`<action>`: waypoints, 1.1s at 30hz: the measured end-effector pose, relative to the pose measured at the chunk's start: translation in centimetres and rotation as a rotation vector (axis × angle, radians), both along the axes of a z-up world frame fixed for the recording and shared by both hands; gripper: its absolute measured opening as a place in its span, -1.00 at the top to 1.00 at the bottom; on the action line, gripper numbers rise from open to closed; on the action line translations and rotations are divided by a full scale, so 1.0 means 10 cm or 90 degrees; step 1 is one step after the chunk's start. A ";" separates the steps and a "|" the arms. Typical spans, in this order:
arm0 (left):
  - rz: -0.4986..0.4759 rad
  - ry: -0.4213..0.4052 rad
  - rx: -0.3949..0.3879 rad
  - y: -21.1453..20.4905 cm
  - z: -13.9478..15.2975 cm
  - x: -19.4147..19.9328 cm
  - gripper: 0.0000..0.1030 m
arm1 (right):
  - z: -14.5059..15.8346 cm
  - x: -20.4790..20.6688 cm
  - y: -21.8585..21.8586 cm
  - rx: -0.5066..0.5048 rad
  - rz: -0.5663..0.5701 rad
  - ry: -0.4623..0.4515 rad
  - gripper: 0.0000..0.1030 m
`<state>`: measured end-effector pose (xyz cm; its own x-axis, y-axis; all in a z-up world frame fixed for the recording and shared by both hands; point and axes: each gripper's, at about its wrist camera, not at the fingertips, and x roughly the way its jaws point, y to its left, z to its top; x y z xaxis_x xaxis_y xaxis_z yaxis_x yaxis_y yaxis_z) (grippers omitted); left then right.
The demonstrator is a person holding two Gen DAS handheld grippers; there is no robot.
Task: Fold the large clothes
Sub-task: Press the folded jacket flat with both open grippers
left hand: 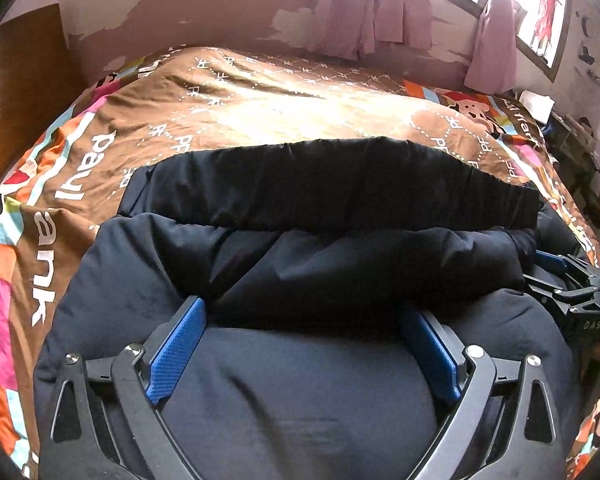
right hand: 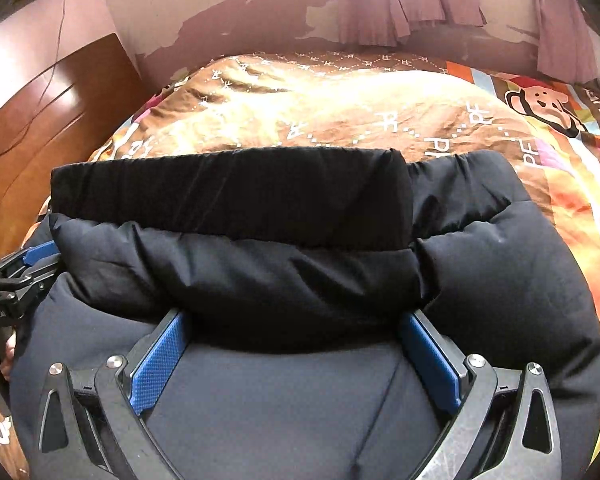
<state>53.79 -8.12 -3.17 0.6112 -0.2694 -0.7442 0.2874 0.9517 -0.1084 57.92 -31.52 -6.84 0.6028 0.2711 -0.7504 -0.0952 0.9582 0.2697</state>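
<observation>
beyond jacket (left hand: pixel 300 380) hem, bare bedspread (left hand: pixel 260 100); both grippers (left hand: pixel 304 344) (right hand: pixel 296 344) wide open (nothing gripped)

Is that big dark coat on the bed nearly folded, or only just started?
Well along, it seems. Done: the coat lies in a puffy bundle on the bedspread, with its hem band doubled over on top. In hand: nothing; the left hand-held gripper and the right hand-held gripper both stand open over it. Left: perhaps one more fold or some smoothing.

Brown cartoon-print bedspread (left hand: pixel 260 104), purple curtains (left hand: pixel 372 8), wooden cabinet (right hand: pixel 52 108), peeling wall (left hand: pixel 204 12)
</observation>
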 end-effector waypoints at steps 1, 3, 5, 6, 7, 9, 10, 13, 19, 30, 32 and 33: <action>0.000 0.000 -0.001 0.00 0.00 0.00 -0.86 | 0.00 -0.01 0.00 0.002 0.000 -0.004 -1.00; 0.000 -0.001 -0.001 -0.01 -0.01 0.00 -0.87 | -0.01 -0.02 -0.01 0.006 0.000 -0.008 -1.00; 0.000 -0.001 -0.002 -0.01 -0.01 0.00 -0.87 | -0.01 -0.03 -0.02 0.009 0.001 -0.011 -1.00; 0.000 -0.003 -0.003 -0.01 -0.01 -0.01 -0.87 | -0.01 -0.03 -0.03 0.011 0.001 -0.013 -1.00; 0.000 -0.005 -0.003 -0.01 -0.02 -0.02 -0.87 | -0.01 -0.04 -0.03 0.012 0.001 -0.014 -1.00; -0.001 -0.009 -0.004 -0.01 -0.03 -0.03 -0.88 | -0.01 -0.05 -0.03 0.015 0.001 -0.017 -1.00; -0.002 -0.011 -0.005 -0.01 -0.03 -0.03 -0.88 | -0.01 -0.05 -0.03 0.017 0.002 -0.019 -1.00; -0.002 -0.016 -0.006 -0.01 -0.04 -0.04 -0.88 | -0.01 -0.07 -0.05 0.025 0.002 -0.026 -1.00; -0.002 -0.051 0.001 -0.04 -0.04 -0.15 -0.89 | 0.01 -0.16 -0.09 0.042 0.001 -0.055 -1.00; 0.004 -0.084 0.002 -0.02 0.02 -0.25 -0.89 | 0.03 -0.28 -0.02 -0.002 -0.015 -0.086 -1.00; 0.006 -0.091 -0.011 0.04 0.08 -0.27 -0.89 | 0.07 -0.30 -0.04 -0.006 -0.025 -0.090 -0.99; 0.009 -0.098 -0.028 0.09 0.14 -0.30 -0.89 | 0.12 -0.33 -0.07 -0.007 -0.035 -0.101 -0.99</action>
